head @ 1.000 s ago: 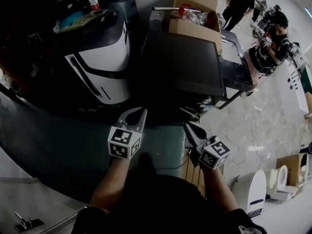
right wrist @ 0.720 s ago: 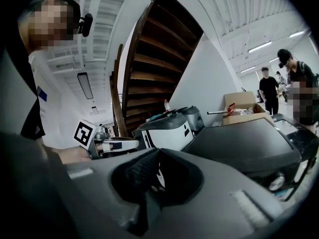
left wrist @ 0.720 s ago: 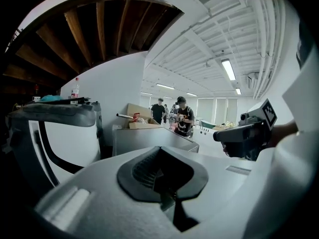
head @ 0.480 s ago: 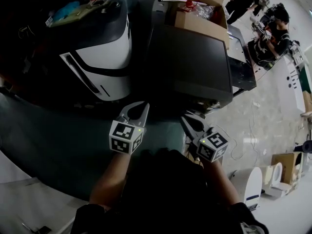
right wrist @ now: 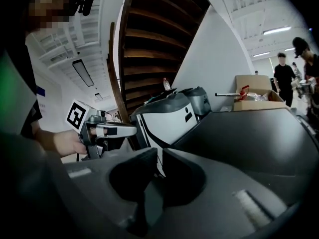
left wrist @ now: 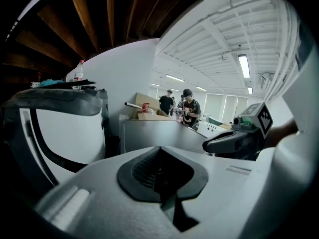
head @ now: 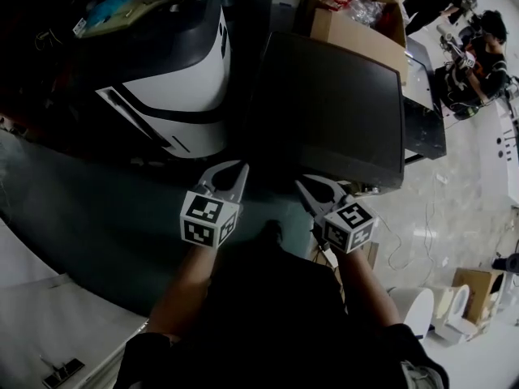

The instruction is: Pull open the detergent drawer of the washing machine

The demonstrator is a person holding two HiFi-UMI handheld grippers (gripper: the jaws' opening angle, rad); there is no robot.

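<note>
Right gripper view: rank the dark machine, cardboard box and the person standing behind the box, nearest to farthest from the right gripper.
From the right gripper, fingers opening with nothing between them:
1. dark machine: just ahead, to the right.
2. box: beyond the machine's far edge.
3. person: background, upper right, behind the box.

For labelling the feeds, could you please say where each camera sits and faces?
Head view: on the head, steeply down at forearms, left hand-held gripper, right hand-held gripper.
Left gripper view: along its shut jaws, toward white appliance.
Right gripper view: along its empty, opening jaws, toward the dark machine.
Shared: all three show the white appliance.
</note>
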